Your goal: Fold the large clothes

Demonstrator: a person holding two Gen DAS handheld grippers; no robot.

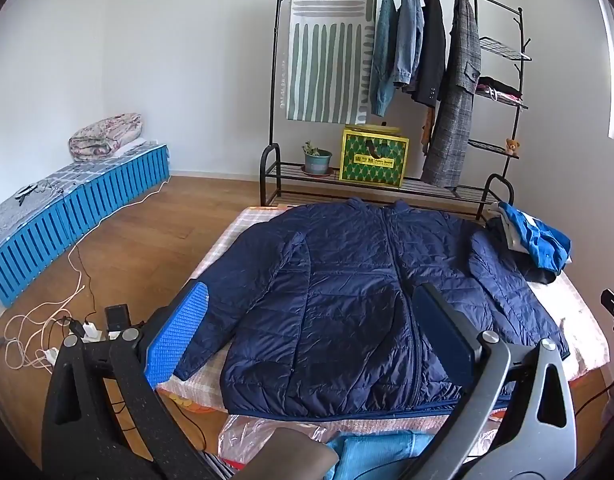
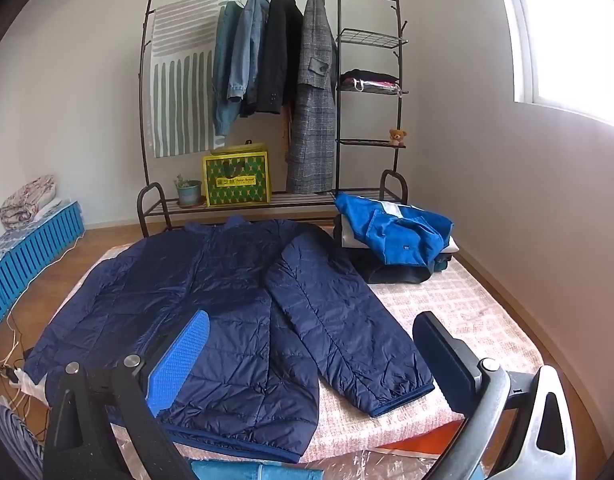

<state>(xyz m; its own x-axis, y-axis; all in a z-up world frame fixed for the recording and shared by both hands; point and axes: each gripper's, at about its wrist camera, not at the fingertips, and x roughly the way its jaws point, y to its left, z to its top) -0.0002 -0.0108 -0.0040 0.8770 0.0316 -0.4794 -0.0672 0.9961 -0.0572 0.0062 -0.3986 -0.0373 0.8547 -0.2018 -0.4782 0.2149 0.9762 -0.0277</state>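
A navy quilted puffer jacket point(image 1: 347, 288) lies spread flat, front up, on a low mattress point(image 1: 227, 240), collar toward the clothes rack, both sleeves out at its sides. It also shows in the right wrist view point(image 2: 211, 300), where its right sleeve point(image 2: 339, 320) runs down to the cuff. My left gripper point(image 1: 307, 320) is open and empty, held above the jacket's hem. My right gripper point(image 2: 311, 344) is open and empty, above the hem and the right sleeve's cuff.
A stack of folded clothes topped by a bright blue jacket point(image 2: 395, 232) sits at the mattress's far right corner. A black clothes rack point(image 1: 387, 80) with hanging coats stands behind. Cables and a power strip point(image 1: 67, 320) lie on the wooden floor at left. A blue crate bench point(image 1: 79, 208) stands at left.
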